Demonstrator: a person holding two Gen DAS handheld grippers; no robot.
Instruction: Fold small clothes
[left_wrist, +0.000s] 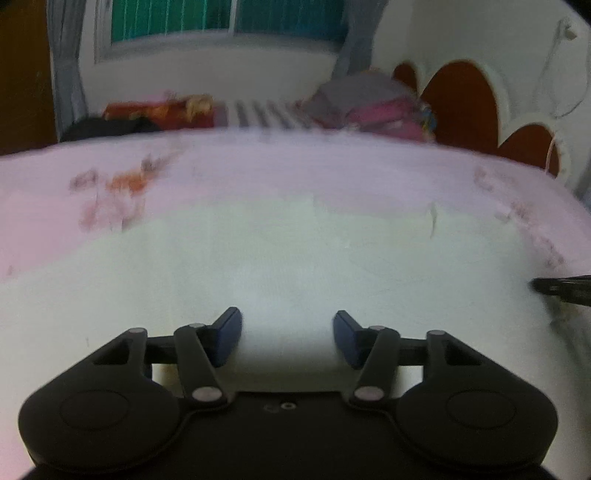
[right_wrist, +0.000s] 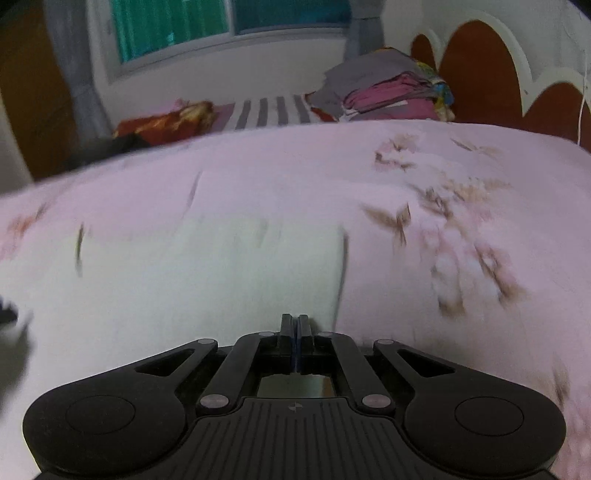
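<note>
Pale, greenish-white cloth fills the near ground of both wrist views: a small, thin, pale garment (left_wrist: 258, 266) spread flat on the bed, which wears a pink sheet with a faded flower print (left_wrist: 258, 173). The left claw (left_wrist: 287, 338) hangs over the near part of this garment with its blue-padded fingers (left_wrist: 229, 339) apart and nothing between them; cloth shows through the gap, but whether the tips touch it cannot be told. At the right edge of that view a dark tip of the right claw (left_wrist: 561, 290) reaches in over the same cloth. In its own view the right claw (right_wrist: 294, 332) has its fingers pressed together; no fold of fabric can be seen pinched between them, and it sits near the garment's right-hand border (right_wrist: 343, 266), where the pale cloth gives way to pink sheet.

The garment looks laid out and smoothed, with one straight edge on the right and a blurred step in its far edge, so a first fold may be in place, though the blur leaves that uncertain. Judged from this, most of the folding is left to do, and no finished small bundle lies on the near bed.

Farther off, at the bed's far edge, lie a red and orange patterned cloth (right_wrist: 166, 120), a grey-and-white striped piece (right_wrist: 269, 110) and a stack of folded grey and pink clothes (right_wrist: 384, 92) by the brown scalloped headboard (right_wrist: 476, 70). Beyond is a window with teal panes (right_wrist: 229, 22).
</note>
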